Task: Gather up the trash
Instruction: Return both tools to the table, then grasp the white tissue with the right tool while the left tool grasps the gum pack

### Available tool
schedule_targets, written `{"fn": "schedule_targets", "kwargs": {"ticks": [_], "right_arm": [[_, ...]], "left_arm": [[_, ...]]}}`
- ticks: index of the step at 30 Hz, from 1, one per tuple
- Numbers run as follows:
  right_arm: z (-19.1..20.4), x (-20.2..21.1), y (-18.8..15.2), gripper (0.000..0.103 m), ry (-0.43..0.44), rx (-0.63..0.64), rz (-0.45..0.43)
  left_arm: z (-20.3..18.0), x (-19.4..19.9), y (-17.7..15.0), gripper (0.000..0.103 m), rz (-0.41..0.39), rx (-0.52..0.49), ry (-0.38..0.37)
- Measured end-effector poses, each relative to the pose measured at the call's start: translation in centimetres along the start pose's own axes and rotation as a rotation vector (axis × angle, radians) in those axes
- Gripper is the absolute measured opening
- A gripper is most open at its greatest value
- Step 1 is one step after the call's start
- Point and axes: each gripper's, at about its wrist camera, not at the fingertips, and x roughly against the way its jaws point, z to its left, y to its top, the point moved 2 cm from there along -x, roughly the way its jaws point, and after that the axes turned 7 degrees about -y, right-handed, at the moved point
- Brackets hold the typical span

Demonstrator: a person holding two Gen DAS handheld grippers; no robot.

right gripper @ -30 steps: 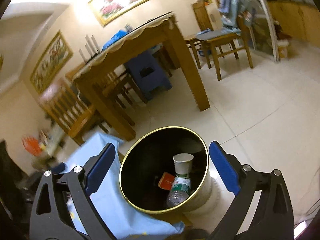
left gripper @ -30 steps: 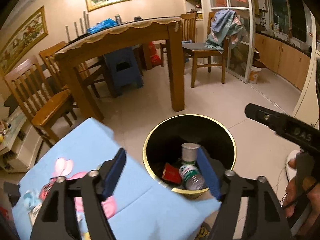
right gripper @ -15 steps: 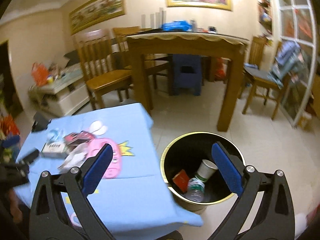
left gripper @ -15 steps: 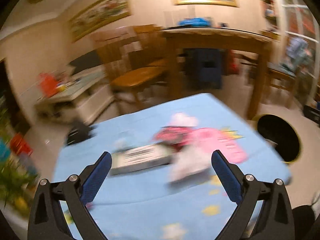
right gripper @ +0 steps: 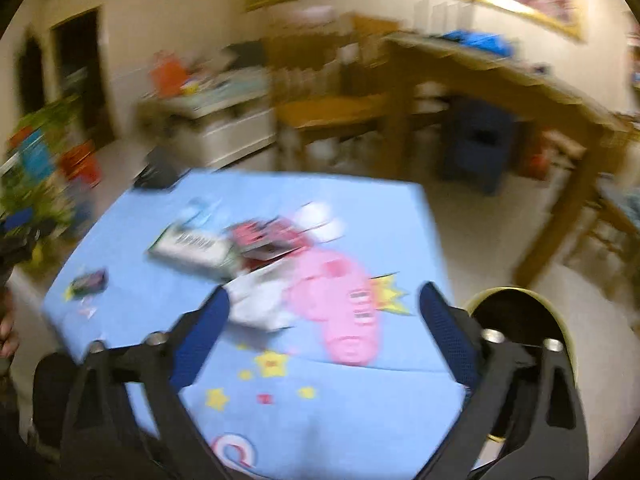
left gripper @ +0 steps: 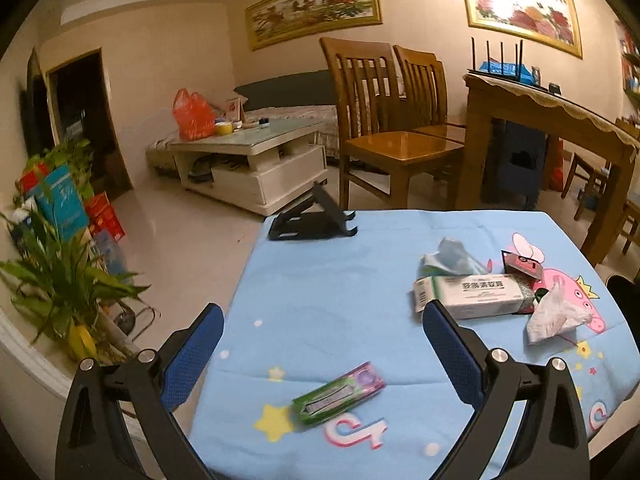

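Observation:
Trash lies on a small table with a light blue cloth point(left gripper: 320, 288). A green and purple gum packet point(left gripper: 338, 393) lies near the front, between my open, empty left gripper's point(left gripper: 320, 348) fingers. Farther right are a white and green carton point(left gripper: 472, 294), a crumpled blue tissue point(left gripper: 452, 258), a red packet point(left gripper: 522, 266) and a crumpled white bag point(left gripper: 554, 316). My right gripper point(right gripper: 322, 320) is open and empty above the cloth point(right gripper: 320, 400), its view blurred; the white bag point(right gripper: 260, 300) sits by its left finger. The black, gold-rimmed bin point(right gripper: 520, 316) stands off the table's right edge.
A black phone stand point(left gripper: 312, 220) sits on the table's far edge. Potted plants point(left gripper: 60, 280) stand to the left. Behind are a white coffee table point(left gripper: 248, 160), wooden chairs point(left gripper: 392, 136) and a wooden dining table point(left gripper: 552, 120).
Both grippers have swung left, away from over the bin and across to the table. The left now faces the gum packet; the right still moves, its view blurred.

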Motion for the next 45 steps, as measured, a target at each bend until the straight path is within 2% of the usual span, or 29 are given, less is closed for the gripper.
{"fn": "schedule_targets", "kwargs": {"ticks": [2, 5, 9, 12, 14, 15, 16, 17, 18, 22, 24, 26, 30, 35, 36, 38, 40, 42, 43, 44, 45], "right_arm": [[1.1, -1.8, 0.1, 0.071, 0.012, 0.029, 0.027], [2.5, -3.7, 0.1, 0.075, 0.094, 0.012, 0.051], [3.9, -5.9, -0.2, 0.097, 0.142, -0.001, 0.067], [4.4, -7.0, -0.7, 0.098, 0.181, -0.026, 0.082], [5.2, -8.0, -0.8, 0.098, 0.175, -0.009, 0.096], [5.8, -8.4, -1.0, 0.088, 0.16, 0.019, 0.102], [6.1, -8.7, -1.2, 0.071, 0.151, 0.041, 0.12], [6.3, -9.4, -1.7, 0.016, 0.153, 0.058, 0.165], [5.9, -9.6, -2.1, 0.003, 0.159, 0.04, 0.184], [2.7, -7.3, -3.0, 0.002, 0.225, -0.089, 0.114], [0.1, -5.8, -3.2, 0.002, 0.295, -0.187, 0.059], [-2.0, -4.9, -3.2, 0.002, 0.327, -0.266, 0.019], [-4.2, -4.2, -3.2, 0.002, 0.364, -0.352, -0.01], [-3.7, -4.4, -2.9, 0.002, 0.369, -0.348, 0.001], [-3.5, -4.4, -2.9, 0.002, 0.369, -0.342, 0.004], [-3.2, -4.4, -3.0, 0.002, 0.368, -0.339, 0.01], [-3.3, -4.5, -3.1, 0.002, 0.362, -0.346, 0.015], [-3.5, -4.7, -3.2, 0.002, 0.359, -0.355, 0.018], [-3.6, -4.8, -3.2, 0.002, 0.356, -0.359, 0.02], [-3.6, -4.8, -3.3, 0.002, 0.353, -0.36, 0.02], [-3.6, -4.8, -3.3, 0.002, 0.351, -0.361, 0.021]], "left_arm": [[0.8, 0.0, -0.8, 0.096, 0.006, 0.005, 0.002], [1.6, -0.4, -1.9, 0.096, 0.027, 0.007, -0.009], [1.4, -1.0, -2.4, 0.096, 0.04, 0.001, -0.022], [1.0, -1.4, -2.5, 0.096, 0.049, -0.006, -0.033], [0.7, -1.7, -2.6, 0.096, 0.06, 0.0, -0.047], [0.6, -2.0, -2.6, 0.096, 0.064, 0.002, -0.052], [0.3, -2.1, -2.7, 0.096, 0.069, 0.002, -0.059], [0.0, -2.2, -2.7, 0.096, 0.07, -0.005, -0.057], [-0.4, -2.2, -2.8, 0.096, 0.067, -0.017, -0.046], [-0.5, -2.5, -2.6, 0.096, 0.061, -0.058, 0.003], [0.3, -3.0, -2.5, 0.096, 0.072, -0.068, -0.007], [1.3, -3.9, -2.6, 0.096, 0.118, -0.088, -0.081], [2.4, -5.1, -4.1, 0.096, 0.16, -0.181, -0.14], [2.8, -6.7, -6.4, 0.096, 0.222, -0.285, -0.255], [2.7, -6.9, -6.5, 0.096, 0.222, -0.305, -0.259], [2.1, -7.2, -6.5, 0.095, 0.224, -0.355, -0.314], [1.5, -8.1, -6.4, 0.085, 0.244, -0.382, -0.354], [0.8, -9.4, -6.9, 0.054, 0.298, -0.415, -0.382], [0.4, -9.5, -7.1, 0.05, 0.302, -0.423, -0.42], [0.2, -9.3, -7.2, 0.038, 0.296, -0.43, -0.435], [-0.2, -9.2, -7.3, 0.036, 0.294, -0.441, -0.431]]}}
